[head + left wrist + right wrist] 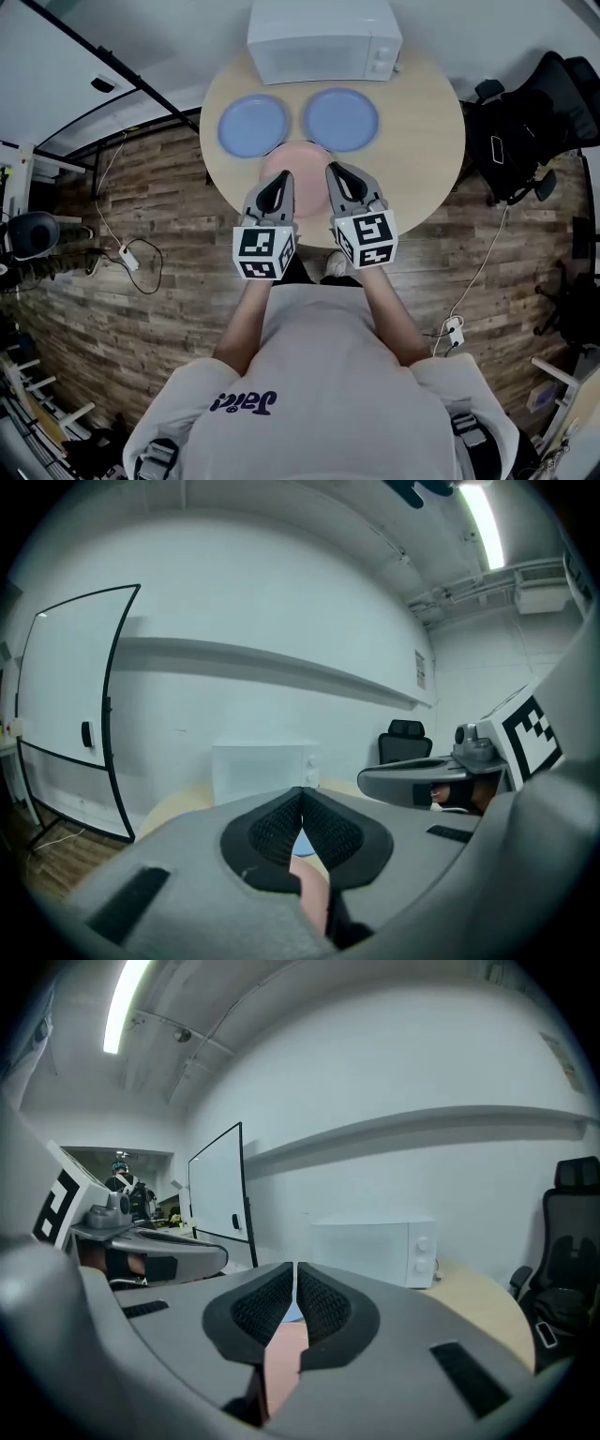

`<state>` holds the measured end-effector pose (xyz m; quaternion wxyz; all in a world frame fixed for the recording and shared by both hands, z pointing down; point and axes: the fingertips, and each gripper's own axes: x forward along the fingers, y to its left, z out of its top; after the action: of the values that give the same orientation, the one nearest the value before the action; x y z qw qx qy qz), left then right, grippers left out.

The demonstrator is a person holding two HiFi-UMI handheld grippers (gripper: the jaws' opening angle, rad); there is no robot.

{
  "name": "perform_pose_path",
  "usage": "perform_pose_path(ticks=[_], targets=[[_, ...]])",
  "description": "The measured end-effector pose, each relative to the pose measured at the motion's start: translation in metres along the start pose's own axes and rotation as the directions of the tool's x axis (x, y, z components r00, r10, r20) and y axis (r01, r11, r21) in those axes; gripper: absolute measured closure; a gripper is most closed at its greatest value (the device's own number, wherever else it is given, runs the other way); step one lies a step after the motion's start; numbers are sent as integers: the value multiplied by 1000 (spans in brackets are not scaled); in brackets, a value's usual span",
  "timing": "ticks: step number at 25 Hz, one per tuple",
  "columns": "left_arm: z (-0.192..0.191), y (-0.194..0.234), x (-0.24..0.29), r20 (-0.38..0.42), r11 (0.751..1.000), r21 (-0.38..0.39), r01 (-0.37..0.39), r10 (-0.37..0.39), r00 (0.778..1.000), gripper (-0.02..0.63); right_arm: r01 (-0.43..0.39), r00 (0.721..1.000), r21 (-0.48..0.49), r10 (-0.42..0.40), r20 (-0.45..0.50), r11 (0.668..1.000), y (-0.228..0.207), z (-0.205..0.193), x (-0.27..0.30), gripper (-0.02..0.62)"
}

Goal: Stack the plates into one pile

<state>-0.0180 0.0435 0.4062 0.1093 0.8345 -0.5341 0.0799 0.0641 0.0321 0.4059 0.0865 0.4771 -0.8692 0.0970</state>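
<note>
Pink plate: the pink plate [305, 161] lies at the near edge of the round wooden surface [422, 141], partly hidden under both tongs.
Blue plates: the left blue plate [253, 125] and the right blue plate [341, 119] sit side by side just beyond it, apart from each other, in front of the white microwave [323, 39].
Left tongs: the left tongs [279, 183] have their jaws together with nothing between them, over the pink plate's left side.
Right tongs: the right tongs [336, 175] are likewise closed and empty, over its right side.
Step in hand: nothing is stacked yet; probably the approach to a first plate.
Doing it well: open the jaws before reaching a rim, pinch the lip firmly, and lift level so the plate clears its neighbour, then set it down centred.
Writing: the marker cubes [265, 251] carry only black-and-white squares; purple script on the shirt [246, 401] is too unclear to read; no brand shows on the microwave.
</note>
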Motion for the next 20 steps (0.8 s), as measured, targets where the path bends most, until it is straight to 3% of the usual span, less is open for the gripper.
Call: perform_pose_path(ticks=[5,10,15,20], targets=[[-36,36,40,-100,999,-37,23,-26,995,589,-15,993,11,17,-118,1000,-8,-34,46,571],[-84,72,66,-221,996,-90,21,-41,974,588,-6,964,1,6,-267,1000,-22,-80,79,534],[-128,103,82,-343,994,-106,6,-42,938,565,23,917,20,-13,-399,1000,-38,-129,101,485],[-184,123,87,-478,989,-145,-8,-63,876,501,87,861,43,-53,-505,995,-55,-185,111,476]])
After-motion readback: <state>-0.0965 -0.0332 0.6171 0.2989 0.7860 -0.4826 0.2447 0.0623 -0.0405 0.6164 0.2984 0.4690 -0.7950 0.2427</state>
